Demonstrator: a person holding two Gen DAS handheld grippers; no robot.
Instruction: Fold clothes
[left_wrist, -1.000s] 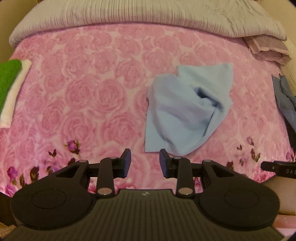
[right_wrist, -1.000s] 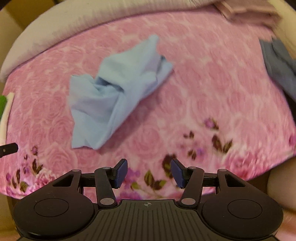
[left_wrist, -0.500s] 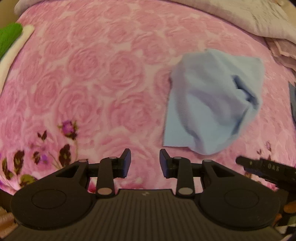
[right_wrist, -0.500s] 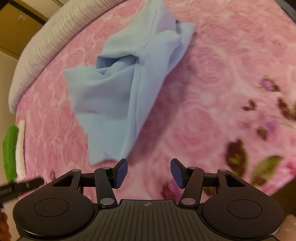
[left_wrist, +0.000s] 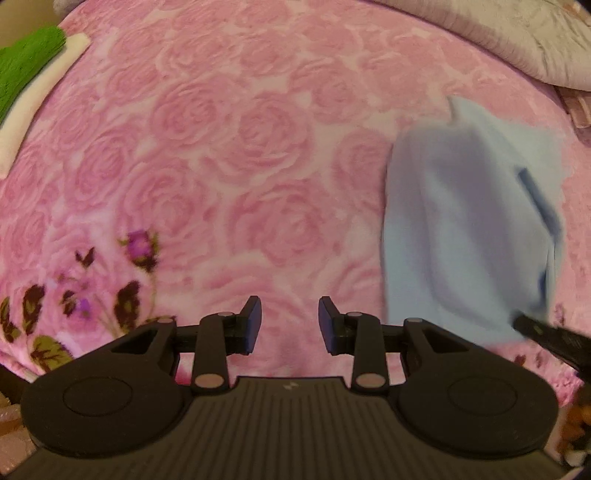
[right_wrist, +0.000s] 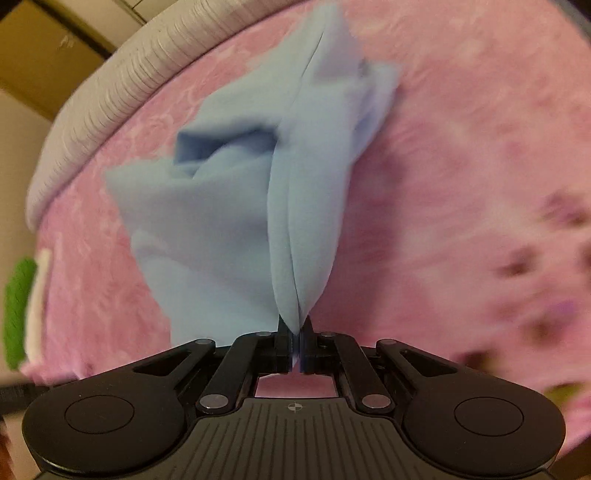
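A crumpled light blue cloth lies on the pink rose-patterned bedspread. My right gripper is shut on the cloth's near edge, and the fabric rises in a fold from its jaws. In the left wrist view the cloth sits at the right, with the right gripper's tip at its lower corner. My left gripper is open and empty, low over bare bedspread, left of the cloth.
A folded green and white towel lies at the bed's far left; it also shows in the right wrist view. A grey ribbed blanket runs along the far edge. Dark flower prints mark the near bedspread.
My right gripper moved in to the cloth's near edge and shut on it. My left gripper drifted left and lower, so the cloth now sits at its right.
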